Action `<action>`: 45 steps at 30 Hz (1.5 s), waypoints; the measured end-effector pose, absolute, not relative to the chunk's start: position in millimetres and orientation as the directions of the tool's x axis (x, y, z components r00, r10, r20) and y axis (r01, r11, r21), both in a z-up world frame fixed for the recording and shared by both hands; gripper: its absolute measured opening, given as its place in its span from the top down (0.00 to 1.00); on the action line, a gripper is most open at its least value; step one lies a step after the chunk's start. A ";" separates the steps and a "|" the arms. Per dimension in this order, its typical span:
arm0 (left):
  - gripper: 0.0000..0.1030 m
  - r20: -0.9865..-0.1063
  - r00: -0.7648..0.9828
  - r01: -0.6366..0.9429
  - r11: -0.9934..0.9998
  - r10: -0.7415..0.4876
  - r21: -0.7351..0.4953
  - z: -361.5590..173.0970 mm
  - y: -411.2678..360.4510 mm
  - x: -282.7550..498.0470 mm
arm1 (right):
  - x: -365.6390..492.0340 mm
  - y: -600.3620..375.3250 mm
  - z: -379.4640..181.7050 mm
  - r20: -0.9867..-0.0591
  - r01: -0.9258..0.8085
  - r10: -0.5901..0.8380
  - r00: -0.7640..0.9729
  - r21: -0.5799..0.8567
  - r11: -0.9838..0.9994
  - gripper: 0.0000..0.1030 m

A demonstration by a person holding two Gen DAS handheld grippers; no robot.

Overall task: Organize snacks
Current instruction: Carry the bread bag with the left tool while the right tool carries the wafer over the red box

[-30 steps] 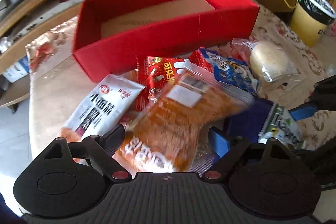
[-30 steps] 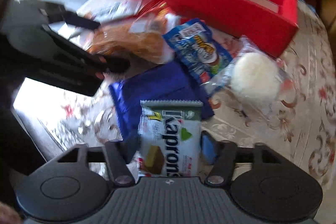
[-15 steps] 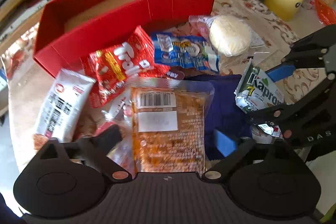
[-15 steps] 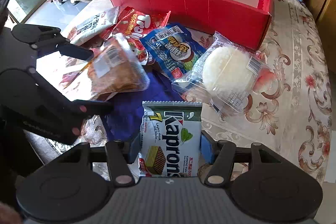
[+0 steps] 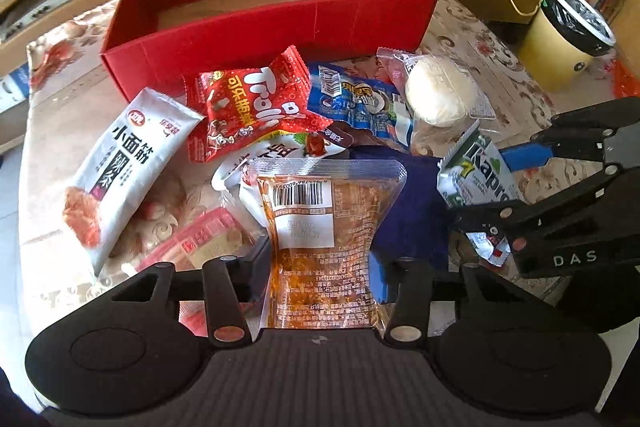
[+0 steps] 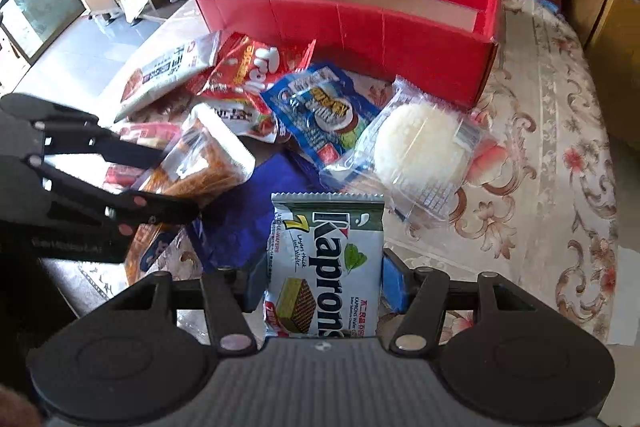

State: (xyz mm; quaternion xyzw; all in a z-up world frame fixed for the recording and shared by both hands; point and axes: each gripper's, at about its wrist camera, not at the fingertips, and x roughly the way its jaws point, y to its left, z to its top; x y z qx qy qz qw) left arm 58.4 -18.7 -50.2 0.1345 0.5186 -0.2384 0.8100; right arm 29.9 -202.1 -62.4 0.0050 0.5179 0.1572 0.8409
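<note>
My left gripper (image 5: 320, 267) is shut on a clear orange snack bag (image 5: 320, 227) and holds it above the pile; the bag also shows in the right wrist view (image 6: 200, 167). My right gripper (image 6: 324, 279) is shut on a green-white Kaprons wafer pack (image 6: 326, 267), which also shows in the left wrist view (image 5: 476, 175). An open red box (image 5: 272, 27) with a bare brown floor stands behind the pile and shows in the right wrist view too (image 6: 360, 31).
On the patterned tablecloth (image 6: 560, 147) lie a red Trolli bag (image 5: 252, 103), a blue cookie pack (image 5: 360, 103), a wrapped round white bun (image 6: 420, 147), a white noodle-snack pack (image 5: 124, 167) and a dark blue pouch (image 5: 412, 211). A yellow bin (image 5: 564, 39) stands at right.
Both grippers have lifted with their packs and drawn back from the box. The orange bag now hangs straight in my left gripper. The right gripper's view has steadied.
</note>
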 end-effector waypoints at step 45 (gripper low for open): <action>0.48 -0.780 0.601 0.263 0.965 -0.175 -0.014 -32.3 -43.3 255.7 | 254.8 -212.4 -41.8 -0.787 -0.072 0.157 0.597 0.143 0.987 0.47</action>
